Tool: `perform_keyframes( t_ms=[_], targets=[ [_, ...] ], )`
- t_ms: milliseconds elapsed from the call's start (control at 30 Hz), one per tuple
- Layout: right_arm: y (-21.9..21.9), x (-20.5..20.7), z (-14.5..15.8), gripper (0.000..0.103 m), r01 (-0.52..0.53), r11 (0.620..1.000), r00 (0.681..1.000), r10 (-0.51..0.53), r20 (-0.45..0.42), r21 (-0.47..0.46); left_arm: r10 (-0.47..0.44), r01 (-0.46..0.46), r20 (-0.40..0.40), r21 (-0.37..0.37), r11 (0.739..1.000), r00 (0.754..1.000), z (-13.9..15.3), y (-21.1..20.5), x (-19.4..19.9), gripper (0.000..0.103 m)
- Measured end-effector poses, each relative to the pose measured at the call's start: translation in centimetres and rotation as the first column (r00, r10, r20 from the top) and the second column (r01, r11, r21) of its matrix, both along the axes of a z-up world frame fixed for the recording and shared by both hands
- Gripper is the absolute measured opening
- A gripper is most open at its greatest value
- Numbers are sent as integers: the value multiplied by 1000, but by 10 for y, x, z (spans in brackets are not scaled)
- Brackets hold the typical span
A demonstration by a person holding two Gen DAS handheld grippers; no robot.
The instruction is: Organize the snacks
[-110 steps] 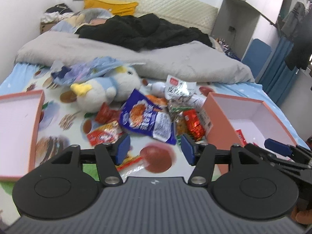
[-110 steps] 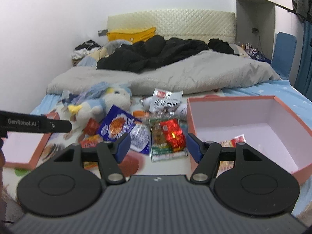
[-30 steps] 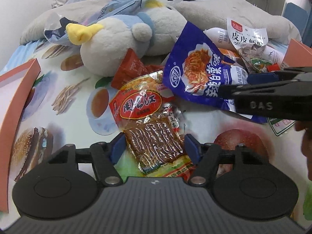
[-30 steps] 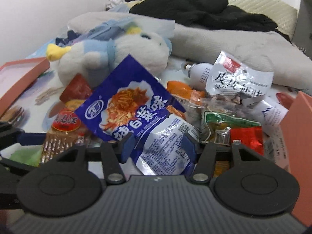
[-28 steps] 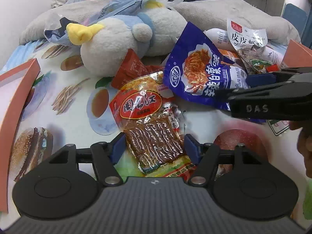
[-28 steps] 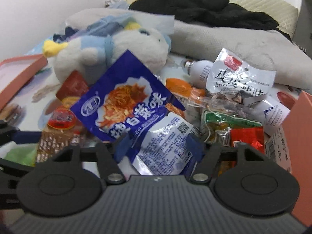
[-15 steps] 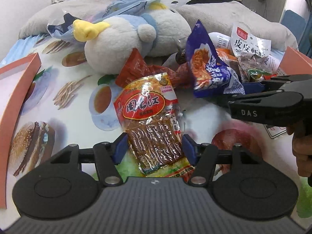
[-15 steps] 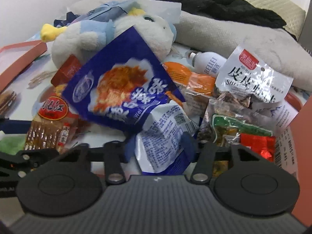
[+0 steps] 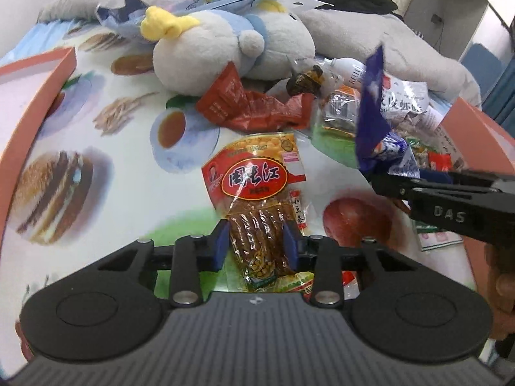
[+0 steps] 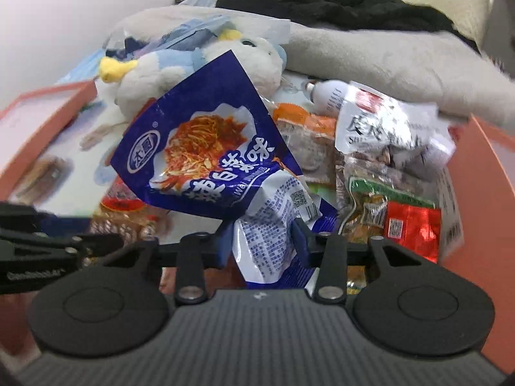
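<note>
Pickup is the step in hand, both tools at once: the left gripper (image 9: 256, 246), its jaws having just been closing, pinches the near end of the clear-and-red packet of brown strips (image 9: 257, 193) lying mid-bed on the food-print bed sheet (image 9: 96, 167), while the right gripper (image 10: 261, 243), likewise just closing, clamps the crinkled blue foil noodle-snack bag (image 10: 206, 160), tilted up off the heap. Next, probably, each goes to the pink cardboard box (image 10: 482, 177) by the sheet's right edge
</note>
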State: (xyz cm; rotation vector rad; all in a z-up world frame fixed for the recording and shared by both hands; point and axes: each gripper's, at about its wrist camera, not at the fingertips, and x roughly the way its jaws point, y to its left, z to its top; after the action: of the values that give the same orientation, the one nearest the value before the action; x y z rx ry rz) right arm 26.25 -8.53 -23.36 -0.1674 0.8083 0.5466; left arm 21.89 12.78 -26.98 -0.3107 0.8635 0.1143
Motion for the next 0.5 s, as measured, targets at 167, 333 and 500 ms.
perform_keyframes(
  t_ms=[167,333,500],
  targets=[
    [-25,-5,7,42,80,984,993,-65,-99,161,31,-30,7,-126,992,1000,-2,13,-15,29],
    [-32,-4,10,42,115,962,984,-77,-159,246,68,-65,5,-232,970,998,-4,27,-22,29],
    [-41,1,6,42,169,926,962,-81,-260,336,112,-111,-17,-344,932,994,-7,44,-21,30]
  ],
)
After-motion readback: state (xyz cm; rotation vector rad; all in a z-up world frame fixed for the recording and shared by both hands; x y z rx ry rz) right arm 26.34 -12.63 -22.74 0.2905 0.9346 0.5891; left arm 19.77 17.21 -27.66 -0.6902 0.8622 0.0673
